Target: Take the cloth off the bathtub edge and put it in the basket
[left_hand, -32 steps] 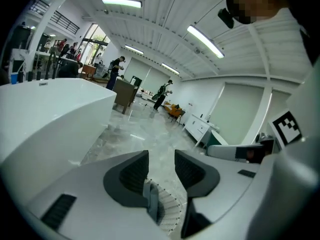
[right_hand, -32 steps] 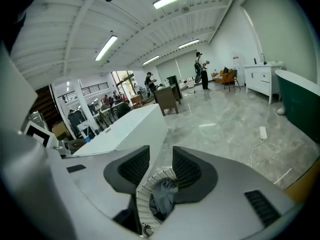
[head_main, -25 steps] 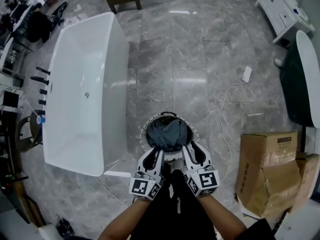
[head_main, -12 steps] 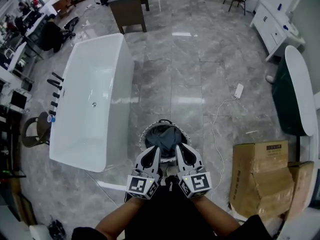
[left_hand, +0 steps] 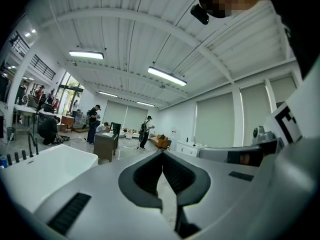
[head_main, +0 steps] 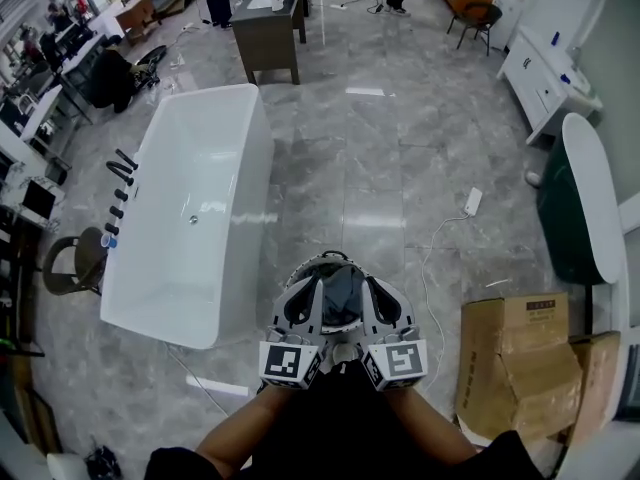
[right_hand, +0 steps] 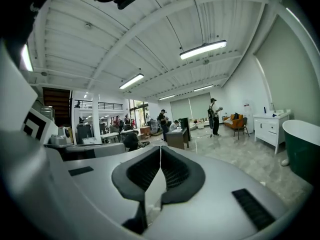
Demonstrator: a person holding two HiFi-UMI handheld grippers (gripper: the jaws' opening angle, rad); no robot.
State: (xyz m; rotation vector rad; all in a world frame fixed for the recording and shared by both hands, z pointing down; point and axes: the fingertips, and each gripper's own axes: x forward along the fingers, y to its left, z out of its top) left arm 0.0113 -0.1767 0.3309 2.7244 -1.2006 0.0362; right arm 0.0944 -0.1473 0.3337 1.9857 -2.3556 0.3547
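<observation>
Left gripper (left_hand: 161, 154): jaws shut tight, tips meeting, nothing between them. Right gripper (right_hand: 160, 149): same story, pads pressed together and empty. Both are held side by side, close in front of the person's body, marker cubes nearest the chest and tips pointing forward.

Just past those tips, down on the floor, there's the basket (head_main: 330, 258), round with a pale rim, and the cloth (head_main: 343, 293) lies inside it, a dark grey heap showing between the two grippers. From the head view the grippers overlap the basket's near rim; whether they touch it I can't tell.

To the left of the basket stands the bathtub (head_main: 190, 218), white and long, its near corner close by, and its edge is bare. Black taps (head_main: 117, 193) line up along its far side.

On the right, a cardboard box (head_main: 510, 363) sits on the grey tiles, well apart from the basket. Beyond it a white power strip (head_main: 473, 202) trails a cable across the floor, and a dark green tub (head_main: 570, 208) runs along the right edge. Far back, a dark desk (head_main: 268, 28), with people standing around it.
</observation>
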